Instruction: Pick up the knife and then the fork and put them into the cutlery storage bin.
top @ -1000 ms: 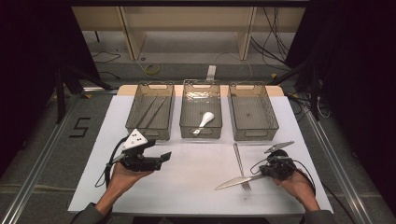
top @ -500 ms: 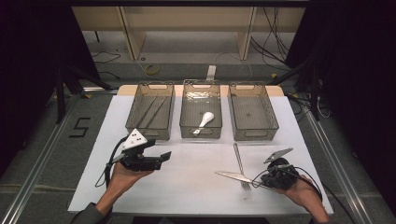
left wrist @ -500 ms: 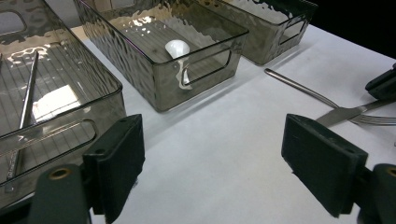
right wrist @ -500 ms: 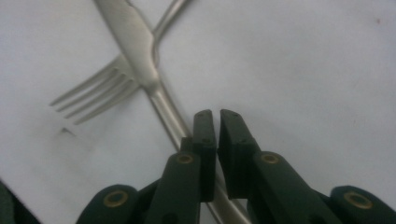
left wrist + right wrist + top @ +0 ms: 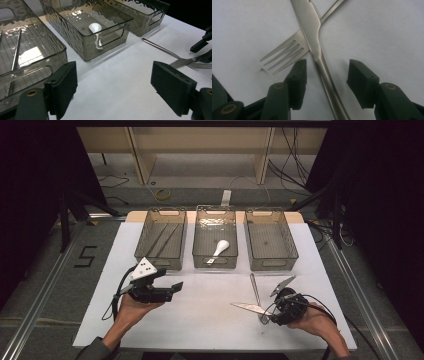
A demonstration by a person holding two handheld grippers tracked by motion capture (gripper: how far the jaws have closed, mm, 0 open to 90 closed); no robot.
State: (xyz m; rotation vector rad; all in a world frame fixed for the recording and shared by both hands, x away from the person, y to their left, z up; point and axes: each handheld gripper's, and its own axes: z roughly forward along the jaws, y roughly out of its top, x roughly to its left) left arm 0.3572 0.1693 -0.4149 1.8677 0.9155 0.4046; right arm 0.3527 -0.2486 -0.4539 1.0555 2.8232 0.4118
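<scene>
Right tongs [image 5: 325, 75] open over knife and fork on white tabletop [image 5: 210, 315]

Smooth steel knife [image 5: 317, 45] lies across the tined fork [image 5: 287, 53]; knife handle runs between the just-opened black jaws, pads apart from it. Left tongs [image 5: 117, 87] open, empty, near ribbed clear bins [image 5: 215, 242].

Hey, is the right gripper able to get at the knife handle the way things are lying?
Probably yes: the right gripper has just been opening, the knife handle lies between its jaws untouched, and the fork it crosses sits farther out.

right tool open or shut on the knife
Open: the right tool has just been opening; the knife handle lies between its pads, gaps on both sides, crossing the fork.
</scene>
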